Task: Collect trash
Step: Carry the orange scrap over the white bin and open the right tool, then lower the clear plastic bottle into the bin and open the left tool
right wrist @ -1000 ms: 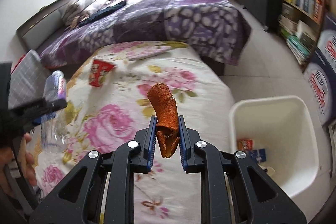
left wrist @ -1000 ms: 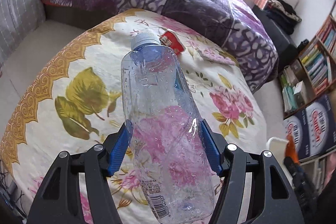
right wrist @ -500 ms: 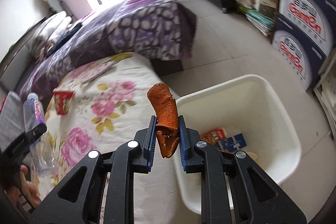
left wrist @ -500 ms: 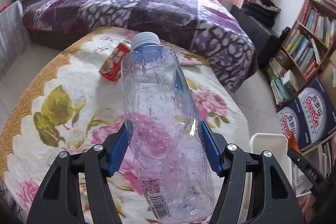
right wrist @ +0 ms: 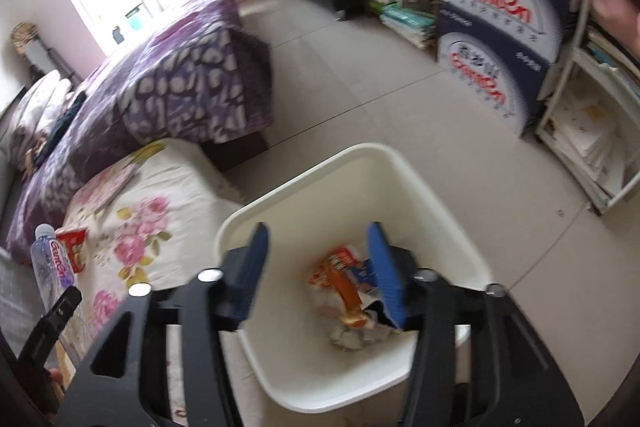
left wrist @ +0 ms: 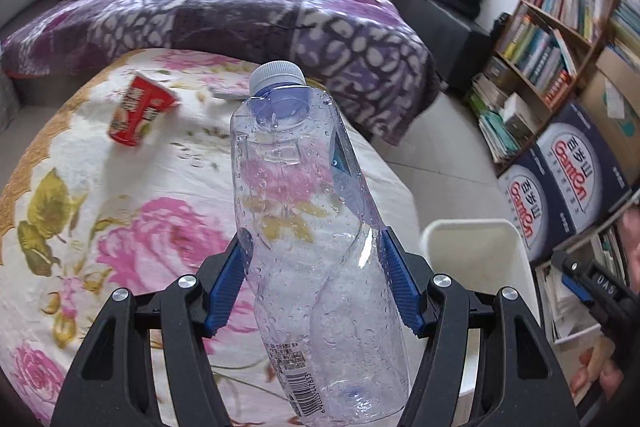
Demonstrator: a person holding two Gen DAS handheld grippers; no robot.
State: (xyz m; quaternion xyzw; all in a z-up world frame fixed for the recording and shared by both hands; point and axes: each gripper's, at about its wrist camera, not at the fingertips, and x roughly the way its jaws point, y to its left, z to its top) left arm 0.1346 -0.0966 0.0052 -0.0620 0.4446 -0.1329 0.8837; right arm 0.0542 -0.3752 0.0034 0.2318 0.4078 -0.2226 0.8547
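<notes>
Covering a low surface: a white cloth (left wrist: 120, 195) printed with pink roses, olive leaves and a gold scalloped border, soft and slightly creased. Behind its far edge, a bed under a purple patchwork blanket (left wrist: 248, 11), pillows piled at the head by a bright window. Along the right wall, a wooden bookshelf (left wrist: 560, 27) packed with books, and two stacked navy cardboard boxes (left wrist: 560, 187) on a pale tiled floor.

Clamped in the left gripper (left wrist: 316, 287): a clear plastic bottle (left wrist: 304, 211), crumpled, beaded with droplets, white ribbed cap pointing away, barcode near the base, held above the cloth's right edge. Lying near the cloth's far left corner: a red paper cup (left wrist: 140, 115) on its side.

Spread wide apart and holding nothing: the right gripper (right wrist: 316, 267), blue ribbed pads (right wrist: 384, 275), above a white plastic bin (right wrist: 440, 199) with rounded corners standing on the floor just beside the cloth's edge. Inside, an orange peel (right wrist: 344, 291) on crumpled wrappers.
</notes>
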